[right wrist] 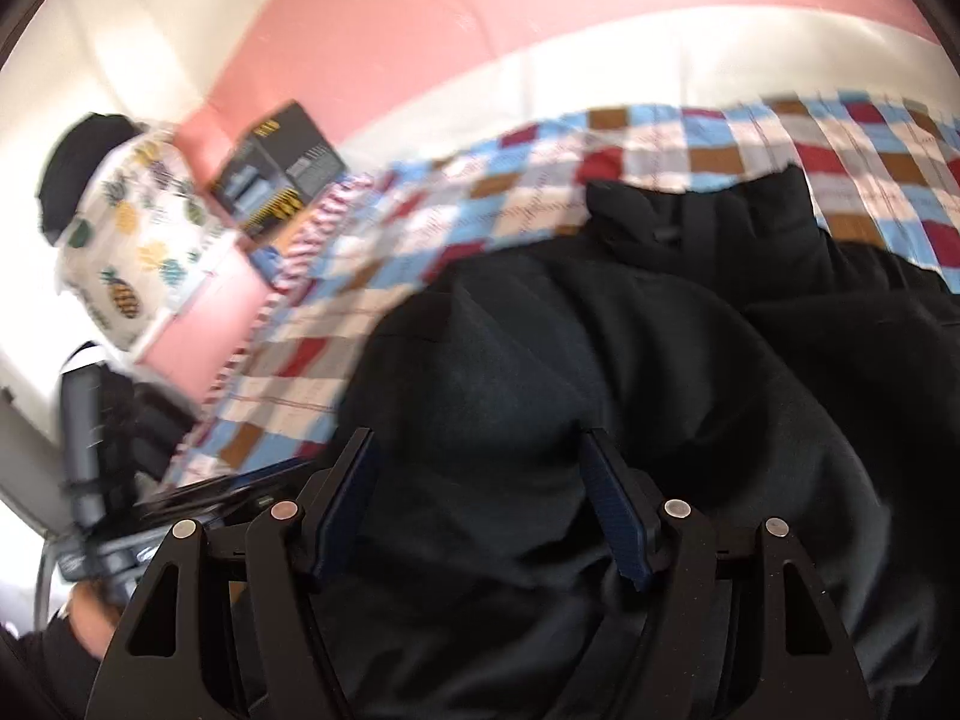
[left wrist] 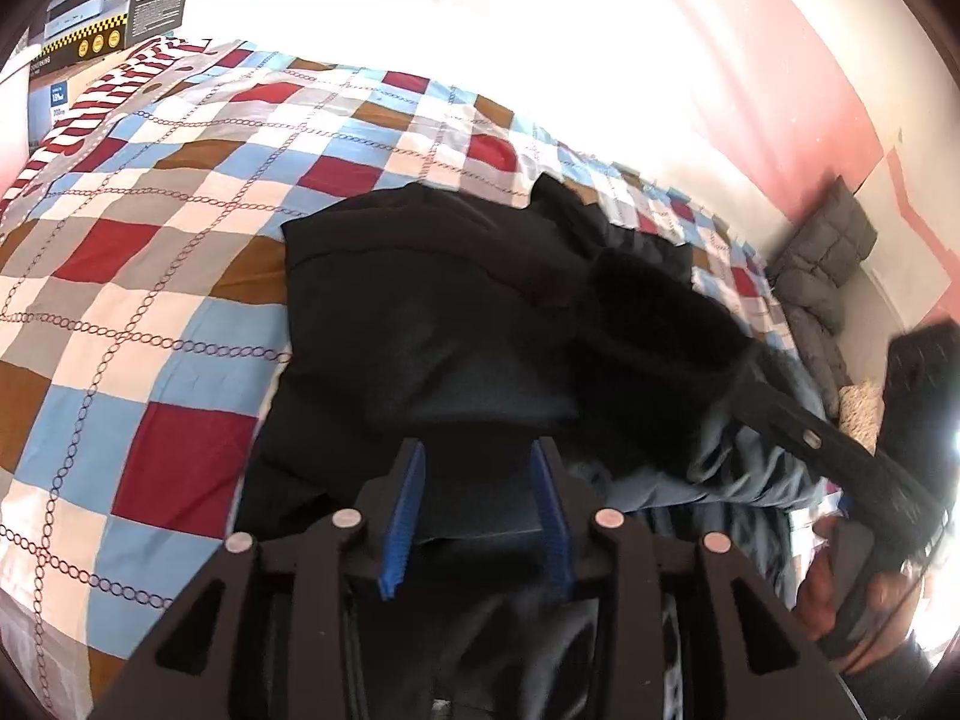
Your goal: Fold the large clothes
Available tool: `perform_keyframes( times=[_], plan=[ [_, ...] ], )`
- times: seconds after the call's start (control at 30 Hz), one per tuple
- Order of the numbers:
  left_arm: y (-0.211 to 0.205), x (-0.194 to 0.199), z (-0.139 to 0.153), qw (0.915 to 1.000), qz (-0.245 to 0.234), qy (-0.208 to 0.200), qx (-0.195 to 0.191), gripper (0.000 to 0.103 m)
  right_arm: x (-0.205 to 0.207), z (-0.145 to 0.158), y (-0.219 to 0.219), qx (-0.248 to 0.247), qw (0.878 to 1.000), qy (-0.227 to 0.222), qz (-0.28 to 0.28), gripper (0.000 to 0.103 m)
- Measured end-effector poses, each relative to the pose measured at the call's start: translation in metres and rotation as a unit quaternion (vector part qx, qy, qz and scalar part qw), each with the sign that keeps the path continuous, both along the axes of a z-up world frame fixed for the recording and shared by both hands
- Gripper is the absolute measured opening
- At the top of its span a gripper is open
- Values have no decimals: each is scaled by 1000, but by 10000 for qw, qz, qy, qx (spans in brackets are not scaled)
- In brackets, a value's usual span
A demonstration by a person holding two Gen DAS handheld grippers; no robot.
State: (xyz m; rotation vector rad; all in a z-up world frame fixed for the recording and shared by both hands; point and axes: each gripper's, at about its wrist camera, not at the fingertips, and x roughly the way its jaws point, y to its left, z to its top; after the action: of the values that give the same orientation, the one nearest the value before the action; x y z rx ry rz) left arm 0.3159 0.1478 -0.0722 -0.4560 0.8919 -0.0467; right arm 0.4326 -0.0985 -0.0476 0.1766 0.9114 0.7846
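Note:
A large dark garment (left wrist: pixel 450 312) lies bunched on the bed, and a lighter blue-grey layer (left wrist: pixel 720 468) shows at its right side. My left gripper (left wrist: pixel 477 450) hovers over the garment's near edge, its blue pads (left wrist: pixel 402 516) apart with no cloth pinched between them. In the right wrist view the same garment (right wrist: pixel 600 360) fills the middle, and my right gripper (right wrist: pixel 477 438) stands wide open just above it. The right gripper's black body (left wrist: pixel 840 462) and a hand (left wrist: pixel 828 588) show at the right of the left wrist view. The left gripper (right wrist: pixel 180 498) shows blurred at the lower left of the right wrist view.
A checked bedspread (left wrist: pixel 150 240) in red, blue, white and brown covers the bed. A black cardboard box (left wrist: pixel 108 0) stands at the far corner by the pink wall. Grey quilted cushions (left wrist: pixel 828 252) lie beyond the bed's right edge. A pineapple-print cloth (right wrist: pixel 132 228) hangs at the left.

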Motion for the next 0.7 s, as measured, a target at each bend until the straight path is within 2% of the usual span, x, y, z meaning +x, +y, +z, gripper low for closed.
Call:
perform_keyframes(
  times=[0.07, 0.13, 0.23, 0.33, 0.4, 0.43, 0.47, 0.53, 0.6, 0.63, 0.7],
  plan=[
    [-6, 3, 7, 9999, -75, -50, -81, 50, -8, 11, -19, 105, 9997, -144, -171, 69],
    [-13, 10, 16, 9996, -131, -125, -205, 54, -10, 20, -43, 129, 9983, -286, -490, 69],
    [-29, 28, 29, 9983, -245, -272, -453, 63, -10, 29, -93, 4, 9910, -486, -1245, 69],
    [-54, 55, 28, 9967, -507, -268, -578, 63, -6, 22, -145, -24, 9795, -311, -1990, 69],
    [-70, 72, 18, 9960, -654, -134, -588, 55, -4, 15, -171, 10, 9725, -131, -2327, 69],
    [-76, 79, 12, 9958, -734, -81, -546, 23, -4, 9, -188, 63, 9674, -22, -2532, 69],
    [-82, 84, 6, 9958, -809, 29, -425, 5, -4, 6, -199, 79, 9642, 25, -2649, 69],
    [-85, 86, 2, 9965, -815, 74, -167, 5, -3, 1, -212, 10, 9610, 55, -2764, 68],
    [-76, 78, 11, 9971, -735, -159, -100, 4, -1, 0, -218, -192, 9600, 44, -2793, 43],
    [-69, 74, 17, 9975, -638, -288, -59, 4, 1, 0, -218, -316, 9597, 8, -2793, 38],
    [-57, 71, 20, 9982, -490, -340, -45, 4, 7, -3, -214, -500, 9591, -91, -2784, 21]
  ],
)
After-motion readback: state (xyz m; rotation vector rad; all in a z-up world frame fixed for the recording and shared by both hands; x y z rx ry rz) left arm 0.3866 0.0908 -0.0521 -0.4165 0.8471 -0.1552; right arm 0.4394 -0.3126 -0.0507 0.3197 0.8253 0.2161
